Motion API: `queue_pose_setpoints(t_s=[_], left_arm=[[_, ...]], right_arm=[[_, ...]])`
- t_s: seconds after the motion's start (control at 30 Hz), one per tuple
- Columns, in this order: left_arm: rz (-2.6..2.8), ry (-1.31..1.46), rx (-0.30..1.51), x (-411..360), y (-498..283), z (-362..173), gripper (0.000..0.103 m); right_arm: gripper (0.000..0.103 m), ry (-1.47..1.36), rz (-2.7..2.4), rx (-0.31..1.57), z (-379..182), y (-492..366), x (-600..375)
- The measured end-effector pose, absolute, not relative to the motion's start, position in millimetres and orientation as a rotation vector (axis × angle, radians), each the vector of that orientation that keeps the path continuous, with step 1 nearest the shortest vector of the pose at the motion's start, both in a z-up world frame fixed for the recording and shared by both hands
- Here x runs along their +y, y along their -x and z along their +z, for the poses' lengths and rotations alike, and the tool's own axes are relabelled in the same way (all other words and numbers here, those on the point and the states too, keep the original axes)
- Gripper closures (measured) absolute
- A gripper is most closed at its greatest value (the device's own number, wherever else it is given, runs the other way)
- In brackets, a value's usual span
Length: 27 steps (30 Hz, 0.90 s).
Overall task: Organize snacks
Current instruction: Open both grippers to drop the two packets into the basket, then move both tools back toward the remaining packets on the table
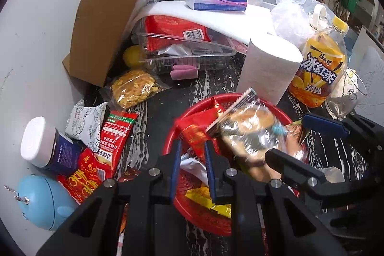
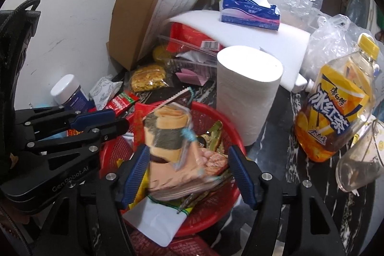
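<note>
A: Where does the clear snack packet [image 2: 172,136] sit against the red basket [image 1: 242,220]?

B: Over its middle, blurred, between the spread blue ribbed pads of the right gripper [image 2: 189,174]. The pads stand off its crinkly film, so that one is released. Foil and paper wrappers lie under it on the basket's mesh floor.

A: And the left gripper [image 1: 192,172]?

B: At the basket's near-left rim, jaws clenched to their narrowest. A strip of red wrapper shows in the slit between them; whether it is pinched I cannot tell.

A: What rings the basket?

B: Behind it, just beside the far rim, an upright white paper roll [image 1: 271,68], soft and cylindrical. Right of the basket, a plastic iced-tea bottle [image 1: 319,66] with a yellow cap. Left of it, flat red sachets [image 1: 115,136] and a white-capped jar [image 1: 45,143]. Further back, a tilted cardboard box [image 1: 105,16].
</note>
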<state>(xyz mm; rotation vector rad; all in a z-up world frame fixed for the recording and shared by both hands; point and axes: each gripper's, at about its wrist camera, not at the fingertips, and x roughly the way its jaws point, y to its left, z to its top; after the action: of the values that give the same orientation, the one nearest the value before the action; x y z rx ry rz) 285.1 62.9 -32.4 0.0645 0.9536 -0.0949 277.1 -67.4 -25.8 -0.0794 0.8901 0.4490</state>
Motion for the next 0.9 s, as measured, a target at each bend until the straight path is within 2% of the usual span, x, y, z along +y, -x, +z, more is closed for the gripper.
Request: queue_pose_setpoints(t_s=[0.27, 0.57, 0.9], left_arm=[[-0.087, -0.02, 0.956, 67, -283, -31, 0.084], [-0.059, -0.023, 0.911, 72, -262, -4, 0.084], [-0.038, -0.06, 0.846, 61, -212, 38, 0.084]], right_arm=[[0.025, 0.112, 0.375, 0.888, -22, -271, -72], [0.025, 0.095, 0.338, 0.877, -11, -259, -68], [0.021, 0.104, 0.281, 0.797, 33, -212, -79]])
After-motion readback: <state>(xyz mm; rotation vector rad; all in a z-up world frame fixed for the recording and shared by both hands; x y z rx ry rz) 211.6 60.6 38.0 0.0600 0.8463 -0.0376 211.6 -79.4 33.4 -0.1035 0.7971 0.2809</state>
